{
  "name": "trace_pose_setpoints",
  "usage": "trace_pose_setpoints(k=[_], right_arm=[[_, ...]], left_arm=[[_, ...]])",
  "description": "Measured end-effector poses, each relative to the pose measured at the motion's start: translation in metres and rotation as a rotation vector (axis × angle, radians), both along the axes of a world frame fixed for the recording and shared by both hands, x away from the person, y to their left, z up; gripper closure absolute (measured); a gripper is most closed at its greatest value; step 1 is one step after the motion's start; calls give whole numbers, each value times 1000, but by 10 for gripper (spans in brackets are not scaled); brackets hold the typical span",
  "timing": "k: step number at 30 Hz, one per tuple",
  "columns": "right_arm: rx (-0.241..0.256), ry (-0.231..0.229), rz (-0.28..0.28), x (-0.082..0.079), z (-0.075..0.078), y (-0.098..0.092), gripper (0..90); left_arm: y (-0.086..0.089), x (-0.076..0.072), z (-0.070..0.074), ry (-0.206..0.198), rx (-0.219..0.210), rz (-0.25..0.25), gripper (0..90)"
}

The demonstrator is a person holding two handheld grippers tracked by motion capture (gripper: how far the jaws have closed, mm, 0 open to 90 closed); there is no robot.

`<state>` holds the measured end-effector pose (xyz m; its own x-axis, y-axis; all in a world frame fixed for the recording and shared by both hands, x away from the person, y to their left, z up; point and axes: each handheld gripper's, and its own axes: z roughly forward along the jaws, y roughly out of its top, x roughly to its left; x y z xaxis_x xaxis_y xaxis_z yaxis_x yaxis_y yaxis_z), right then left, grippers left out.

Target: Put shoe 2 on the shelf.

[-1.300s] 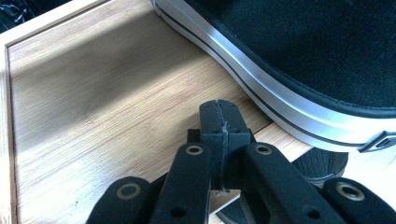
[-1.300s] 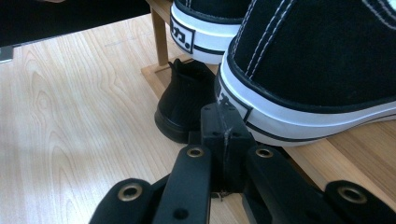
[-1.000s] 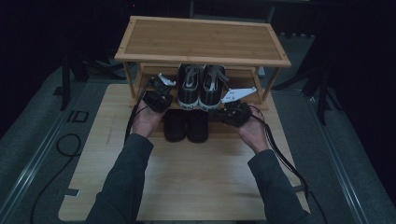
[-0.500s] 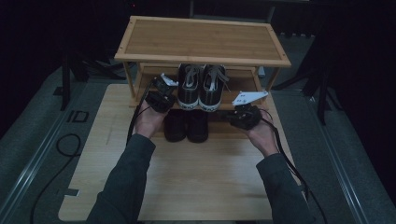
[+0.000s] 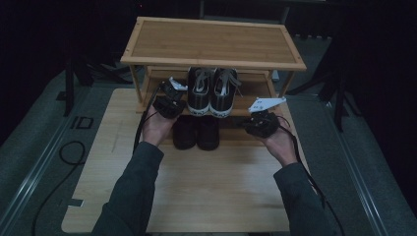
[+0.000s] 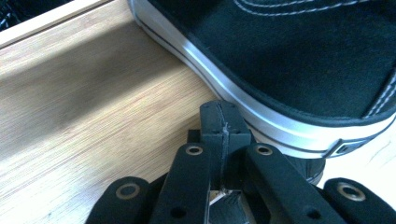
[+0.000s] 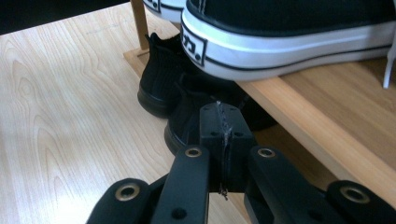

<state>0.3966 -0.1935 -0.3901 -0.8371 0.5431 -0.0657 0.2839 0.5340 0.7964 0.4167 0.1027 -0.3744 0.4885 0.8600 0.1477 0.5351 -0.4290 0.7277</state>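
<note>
A pair of black-and-white sneakers stands on the lower shelf of a bamboo shoe rack. A pair of black shoes sits on the board in front, heels toward me. My left gripper is just left of the sneakers, over the shelf edge. Its jaws are shut with nothing between them, close to the sneaker's white sole. My right gripper hovers right of the black shoes, shut and empty, and looks at the black shoes under the shelf.
The rack's top shelf is bare. The rack stands on a light wooden board over a grey floor. A black cable loops on the floor at left. Dark stands flank the rack.
My right gripper has drawn away rightward from the black shoes. The left gripper has edged forward toward the sneakers on the shelf. Both stay shut.
</note>
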Motion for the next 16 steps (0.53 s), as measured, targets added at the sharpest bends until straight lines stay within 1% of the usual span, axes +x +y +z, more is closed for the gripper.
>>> trace_pose_setpoints(k=[9, 12, 14, 16], right_arm=[[-3, 19, -4, 1, -8, -6, 888], [-6, 26, -5, 1, -10, -6, 888], [-15, 28, 1, 1, -11, -6, 889], [-15, 27, 2, 1, -11, -6, 888]], left_arm=[[8, 1, 0, 5, 4, 14, 900], [9, -1, -1, -3, -6, 20, 900], [10, -3, 0, -3, 7, 13, 900], [11, -3, 1, -4, 5, 13, 900]])
